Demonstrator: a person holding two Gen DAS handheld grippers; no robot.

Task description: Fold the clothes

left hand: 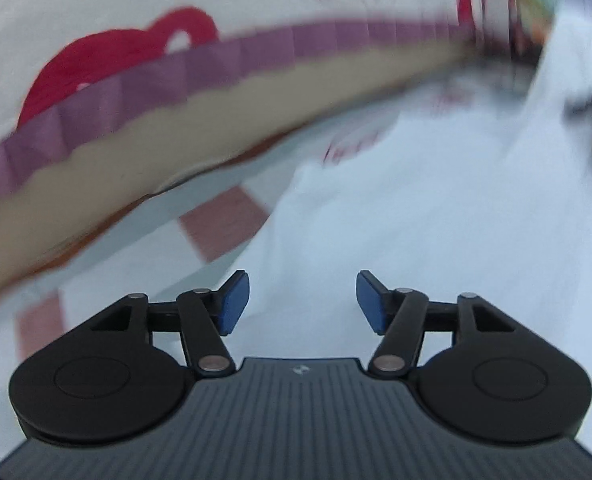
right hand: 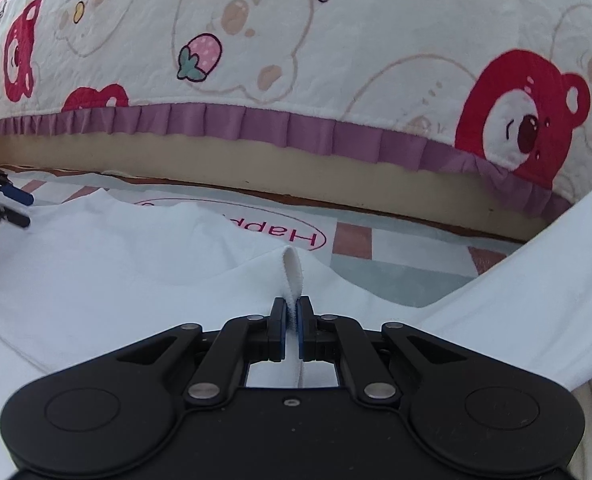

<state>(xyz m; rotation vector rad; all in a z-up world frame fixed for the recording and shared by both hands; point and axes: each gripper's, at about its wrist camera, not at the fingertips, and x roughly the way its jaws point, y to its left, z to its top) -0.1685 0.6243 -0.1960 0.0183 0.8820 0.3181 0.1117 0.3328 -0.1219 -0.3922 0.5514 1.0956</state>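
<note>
White garment (right hand: 136, 264), hem pinched in right fingers (right hand: 304, 322) (left gripper (left hand: 303, 304) agape) — below.

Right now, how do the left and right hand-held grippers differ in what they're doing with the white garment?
The right hand-held gripper is shut, pinching a hemmed fold of the white garment; the left hand-held gripper is open with nothing between its pads. The right wrist view is sharp, while the left wrist view is motion-blurred. Both point down over the same garment, near the bear-print quilt with its purple ruffle.

Checked mat (right hand: 395, 268) (pink and pale squares) carries the white garment (right hand: 116, 264)
</note>
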